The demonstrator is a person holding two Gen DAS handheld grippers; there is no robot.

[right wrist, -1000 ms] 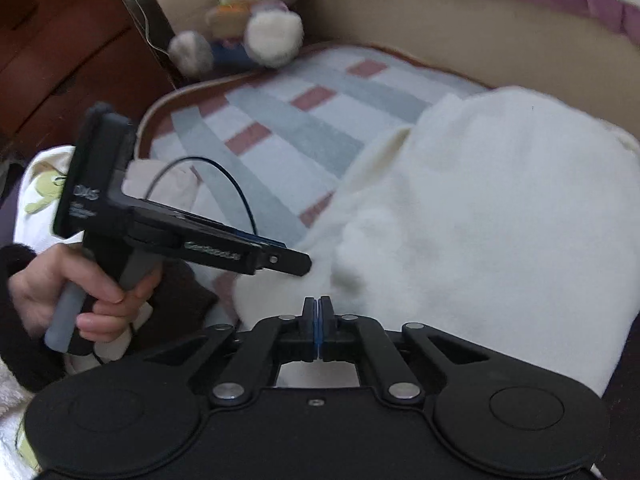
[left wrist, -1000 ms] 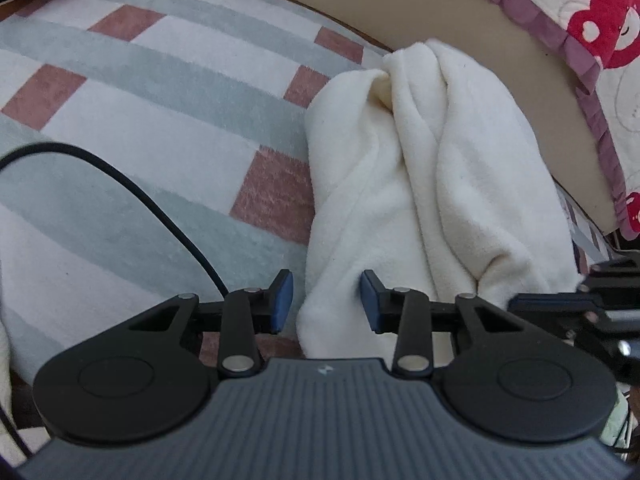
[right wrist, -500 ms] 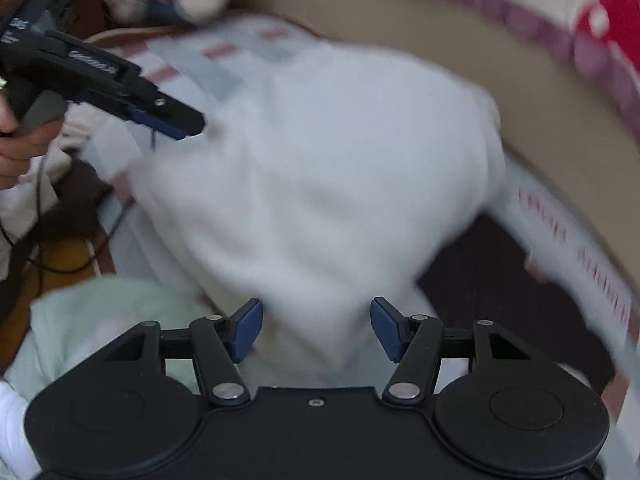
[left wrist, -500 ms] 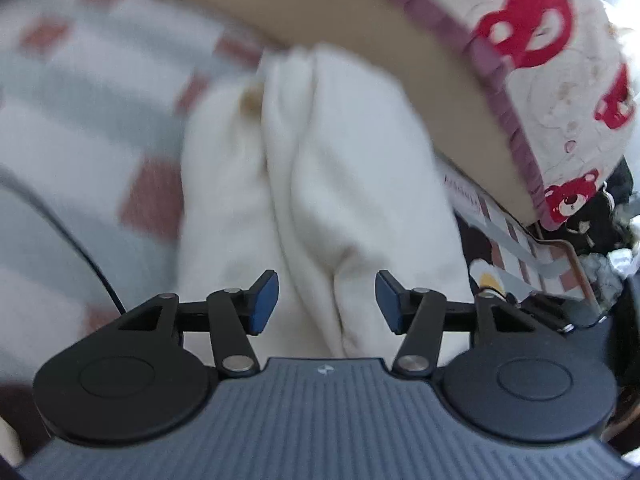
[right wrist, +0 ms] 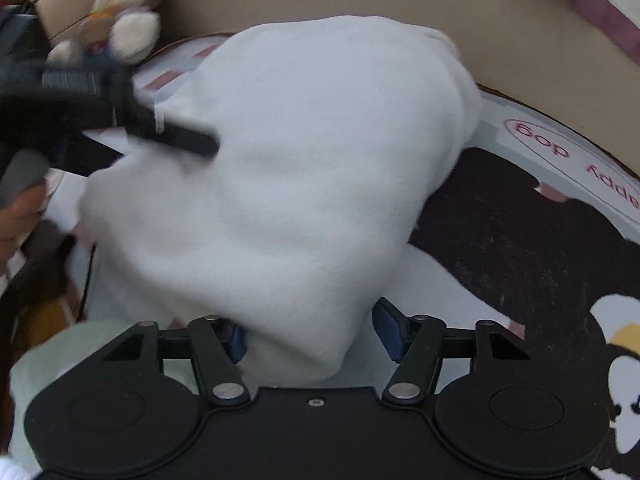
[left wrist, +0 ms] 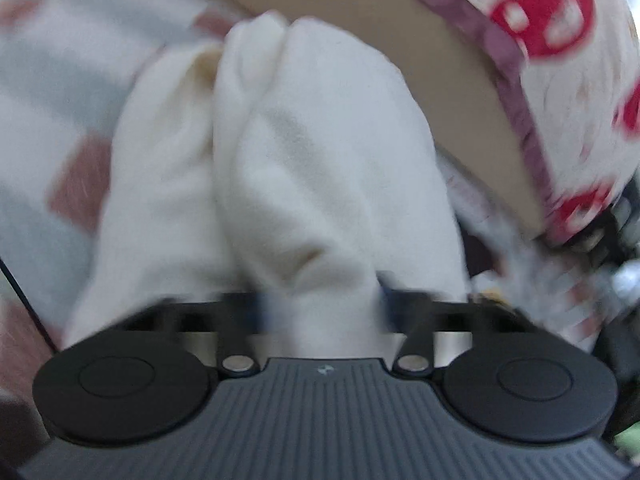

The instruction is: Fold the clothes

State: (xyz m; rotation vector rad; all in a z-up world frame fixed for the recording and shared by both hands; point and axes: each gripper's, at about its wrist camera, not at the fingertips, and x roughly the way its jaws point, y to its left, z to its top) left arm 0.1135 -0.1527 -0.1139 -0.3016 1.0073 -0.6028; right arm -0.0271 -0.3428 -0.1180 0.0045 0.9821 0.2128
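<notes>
A white fleece garment (left wrist: 304,168) lies bunched in thick folds on a striped blanket (left wrist: 60,92). The left wrist view is blurred. My left gripper (left wrist: 322,312) is open, its blue pads on either side of the garment's near fold. In the right wrist view the same garment (right wrist: 312,160) fills the middle. My right gripper (right wrist: 310,336) is open, and the garment's near corner hangs between its fingers. The left gripper (right wrist: 176,138) shows there as a blurred black tool against the garment's left edge.
A quilt with red bears (left wrist: 560,40) and a tan bed edge (left wrist: 420,40) lie behind the garment. A grey plush rabbit (right wrist: 124,12) sits at the back left. A dark printed cloth (right wrist: 520,248) lies to the right. A pale green cloth (right wrist: 80,344) lies at the near left.
My right gripper opened from shut and swung right along the garment's near edge. My left gripper moved right and forward, so a fold now sits between its fingers.
</notes>
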